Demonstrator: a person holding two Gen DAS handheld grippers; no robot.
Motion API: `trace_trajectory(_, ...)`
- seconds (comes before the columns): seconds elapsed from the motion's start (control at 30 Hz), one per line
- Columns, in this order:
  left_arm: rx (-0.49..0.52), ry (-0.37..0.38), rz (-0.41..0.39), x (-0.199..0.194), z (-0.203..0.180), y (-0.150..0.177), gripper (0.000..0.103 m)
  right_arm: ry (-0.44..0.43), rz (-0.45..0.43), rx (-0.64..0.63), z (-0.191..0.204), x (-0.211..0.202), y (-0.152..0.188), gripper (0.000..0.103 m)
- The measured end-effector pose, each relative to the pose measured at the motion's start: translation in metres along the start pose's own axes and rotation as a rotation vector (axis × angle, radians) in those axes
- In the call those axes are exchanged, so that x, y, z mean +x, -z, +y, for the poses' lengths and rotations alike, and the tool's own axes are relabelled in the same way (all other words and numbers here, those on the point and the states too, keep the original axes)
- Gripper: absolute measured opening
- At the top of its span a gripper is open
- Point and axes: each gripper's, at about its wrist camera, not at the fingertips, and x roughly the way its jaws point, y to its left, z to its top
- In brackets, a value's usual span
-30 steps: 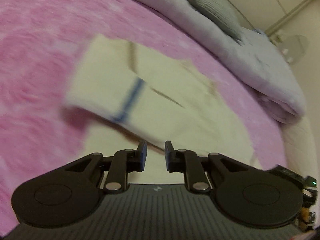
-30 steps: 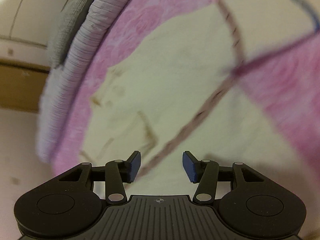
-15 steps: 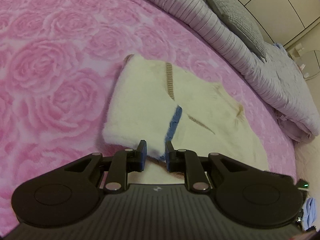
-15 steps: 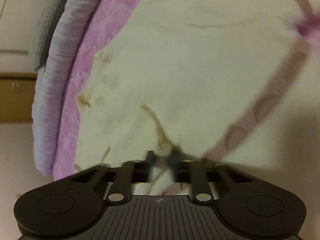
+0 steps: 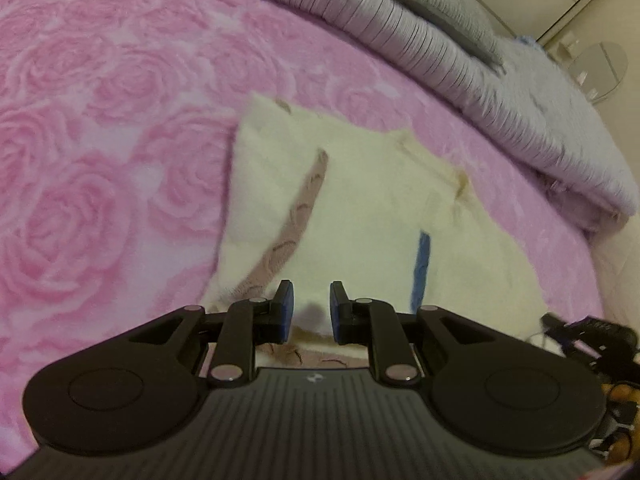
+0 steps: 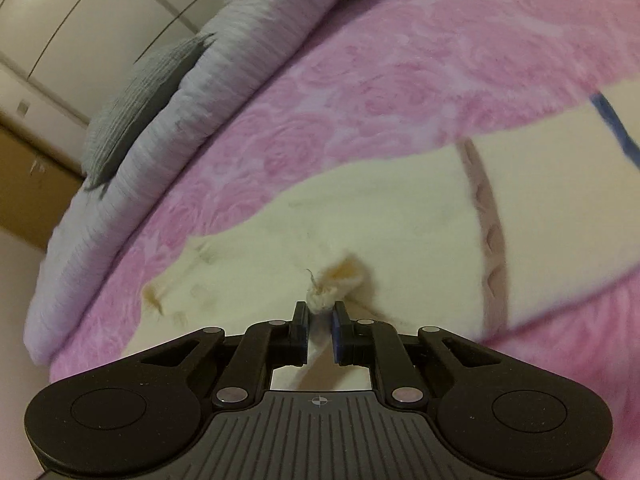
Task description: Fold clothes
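Right hand-held gripper [image 6: 320, 322] is clamped on a bunched corner of the cream garment [image 6: 400, 232], pads pinching a small tuft of cloth. Left hand-held gripper [image 5: 310, 306] hovers low over the same garment's near edge, jaws only narrowly apart, nothing visibly between them (a shadow on the cloth there, no pinch).

The garment lies partly folded on the bed, on the pink rose blanket [image 5: 100, 140], brown trim strip [image 5: 304, 204] and blue stripe [image 5: 422, 268] showing on top. Beyond it a grey striped duvet [image 5: 460, 64] and a grey pillow [image 6: 136, 108] at the far edge.

Step looks like picking up edges for another fold. Next move probably needs the left one to open wider, grab its own edge, then both to lift and carry the cloth over together.
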Motion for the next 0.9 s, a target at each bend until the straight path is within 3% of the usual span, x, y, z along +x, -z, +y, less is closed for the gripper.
trace_trajectory(0.1, 0.001, -0.019, 0.014, 0.005, -0.002, 0.002, 0.014, 0.03, 0.005, -0.026, 0.001, 0.004, 0.004, 0.011)
trace_trajectory(0.23, 0.045, -0.06, 0.033, 0.005, -0.014, 0.001, 0.014, 0.115, 0.125, 0.049, -0.018, 0.021, 0.009, 0.014)
trace_trajectory(0.43, 0.12, -0.095, 0.078, 0.013, -0.042, 0.009, 0.014, 0.103, 0.065, 0.086, -0.037, -0.014, -0.001, 0.015)
trace_trajectory(0.53, 0.133, -0.105, 0.112, 0.019, -0.06, 0.017, 0.014, 0.186, 0.083, 0.126, -0.065, -0.03, -0.007, 0.015)
trace_trajectory(0.57, 0.137, -0.098, 0.117, 0.02, -0.067, 0.02, 0.014, 0.174, 0.066, 0.181, -0.081, -0.039, -0.009, 0.015)
trace_trajectory(0.6, 0.146, -0.093, 0.118, 0.02, -0.075, 0.024, 0.014, 0.151, 0.039, 0.255, -0.1, -0.052, -0.012, 0.021)
trace_trajectory(0.63, 0.154, -0.09, 0.123, 0.02, -0.083, 0.028, 0.014, 0.144, 0.008, 0.335, -0.121, -0.066, -0.015, 0.042)
trace_trajectory(0.7, 0.159, -0.084, 0.133, 0.023, -0.097, 0.036, 0.014, 0.156, -0.062, 0.463, -0.162, -0.093, -0.019, 0.064)
trace_trajectory(0.9, 0.151, -0.052, 0.148, 0.033, -0.138, 0.059, 0.014, 0.127, -0.281, 0.755, -0.273, -0.164, -0.026, 0.064)
